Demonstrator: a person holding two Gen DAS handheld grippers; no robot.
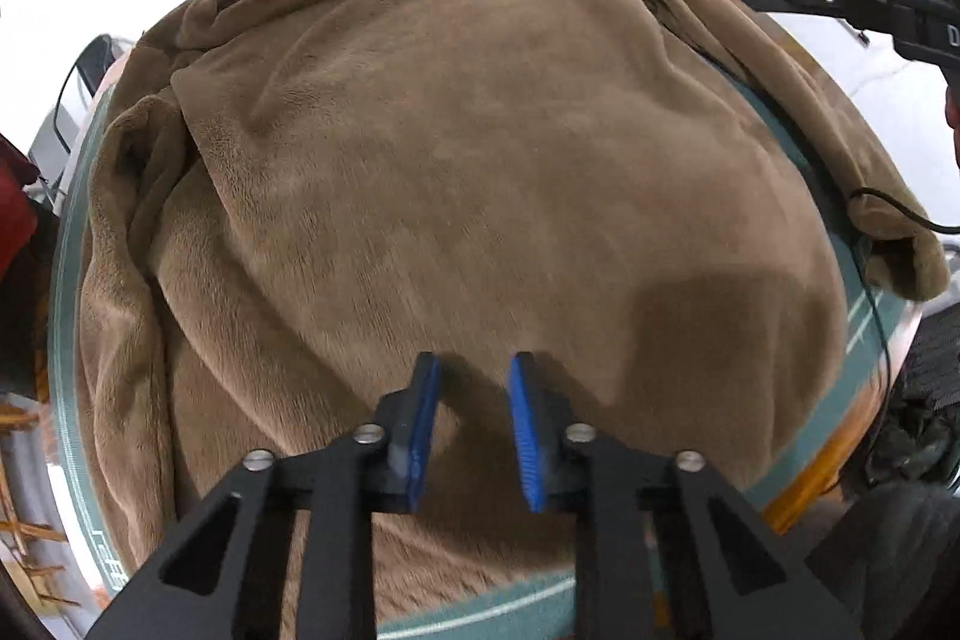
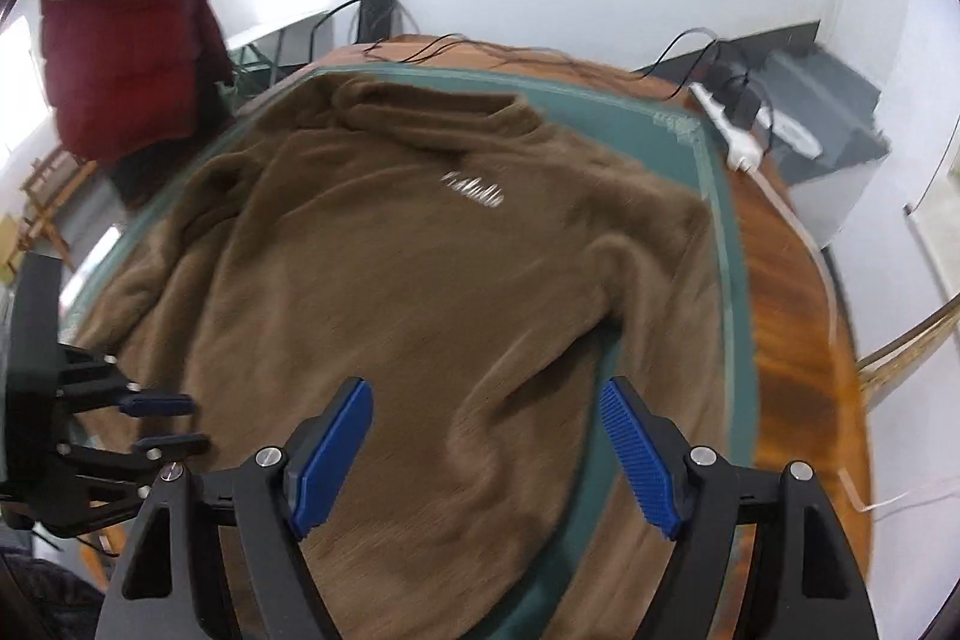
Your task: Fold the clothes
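Right wrist only: bystander (image 2: 126, 40).

Your sweater (image 1: 480, 172) is plain brown fleece with small white lettering (image 2: 474, 192) toward twelve o'clock. It lies on a green mat (image 2: 714, 220) with pale border lines, over a reddish-brown wooden table (image 2: 792, 316). Both grippers are black with blue ribbed pads (image 2: 639, 451). At ten o'clock, a person's vest (image 2: 126, 58) is dark red.

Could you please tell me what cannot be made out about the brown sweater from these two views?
- White lettering on the brown fleece sweater: blurred, unreadable in both views.
- Bottom hem: hidden behind the left claw in the left wrist view.
- Right sleeve end: hangs over the table edge, cuff unseen.
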